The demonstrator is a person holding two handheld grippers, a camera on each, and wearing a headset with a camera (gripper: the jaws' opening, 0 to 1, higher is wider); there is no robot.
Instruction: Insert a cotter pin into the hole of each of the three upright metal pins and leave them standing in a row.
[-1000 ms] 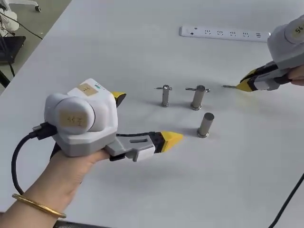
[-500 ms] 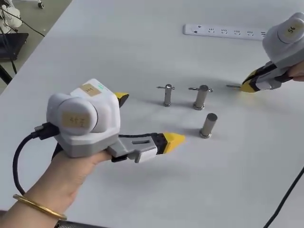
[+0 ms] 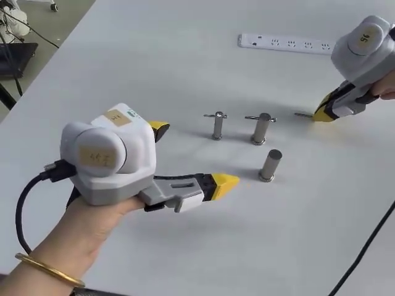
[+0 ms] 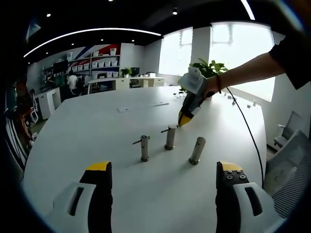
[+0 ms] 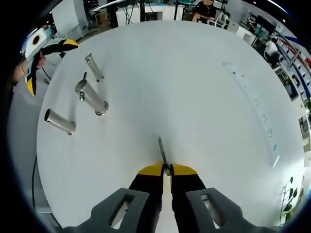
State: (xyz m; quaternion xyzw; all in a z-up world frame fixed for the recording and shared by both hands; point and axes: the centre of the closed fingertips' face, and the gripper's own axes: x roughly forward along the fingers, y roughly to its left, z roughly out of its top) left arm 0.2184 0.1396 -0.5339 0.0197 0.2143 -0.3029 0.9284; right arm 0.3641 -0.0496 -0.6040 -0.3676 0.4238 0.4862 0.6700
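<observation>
Three short grey metal pins stand upright on the white surface [image 3: 154, 55]. The left pin [image 3: 218, 127] and the middle pin [image 3: 260, 131] stand side by side at the far side, each with a cotter pin through its head (left cotter pin [image 3: 213, 115], middle cotter pin [image 3: 253, 117]). The near pin [image 3: 270, 165] stands bare, just right of them. The loose cotter pin [image 3: 302, 114] juts left from the pinched tips of the right hand-held gripper [image 3: 320, 115], far right.

You face three metal pins [image 3: 217, 125] [image 3: 261, 128] [image 3: 270, 165], three cotter pins [image 3: 215, 115] [image 3: 256, 117] [image 3: 302, 114] and one power strip [image 3: 287, 43], working with two tools [image 3: 196, 153] [image 3: 321, 115].
</observation>
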